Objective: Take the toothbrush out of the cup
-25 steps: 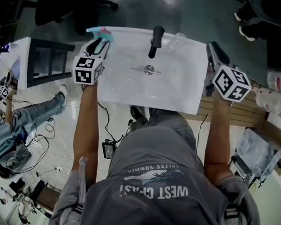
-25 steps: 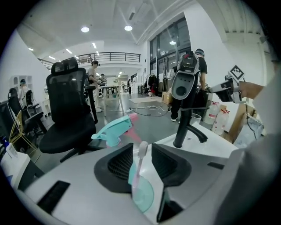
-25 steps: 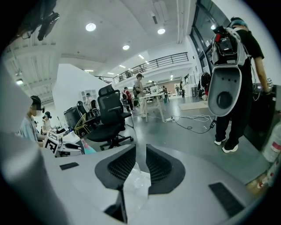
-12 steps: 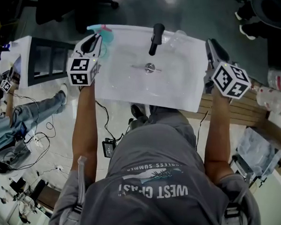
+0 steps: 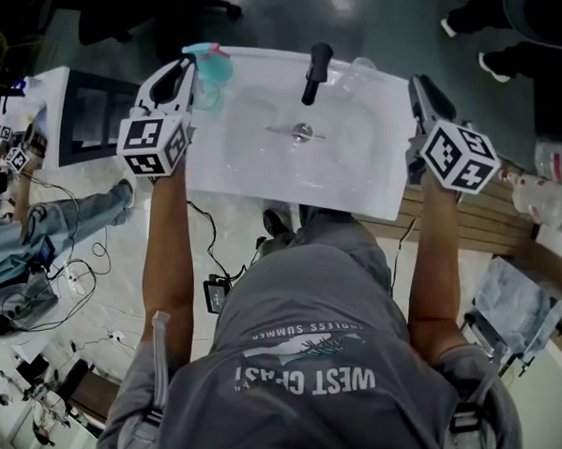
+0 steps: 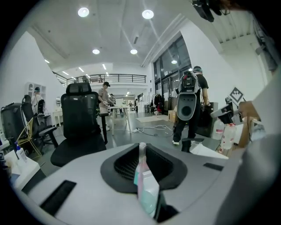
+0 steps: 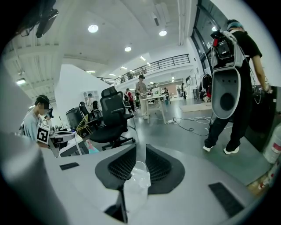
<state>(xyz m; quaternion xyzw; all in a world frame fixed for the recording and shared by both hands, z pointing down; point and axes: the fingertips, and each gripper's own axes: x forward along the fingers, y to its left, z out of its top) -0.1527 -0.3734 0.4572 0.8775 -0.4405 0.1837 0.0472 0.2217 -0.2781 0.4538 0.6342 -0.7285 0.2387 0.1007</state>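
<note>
The toothbrush (image 6: 143,176), a slim plastic one in pale teal and white with a pinkish stem, stands upright between the jaws of the left gripper (image 5: 185,76). The jaws have just closed on it and now sit narrow, pinching it from both sides. That upright hold suits a straight lift, so the brush can come up along the cup's own axis without dragging on the rim.

In the head view the gripper's tips are just beside the translucent teal plastic cup (image 5: 215,70), which stands at the back left corner of the white ceramic sink (image 5: 259,168). Whether the brush's lower end has cleared the cup's rim cannot be told from here. I judge the pull-out to be under way but not finished.

The black lever tap (image 5: 314,72) stands well apart behind the basin, out of the lift's path. The right gripper (image 5: 426,97) hangs over the sink's right edge, away from the work. Its jaws are narrow and seem to pinch a crumpled clear plastic piece (image 7: 136,181), so it probably leaves the cup unsteadied. A lift that catches could therefore tip the light cup.
</note>
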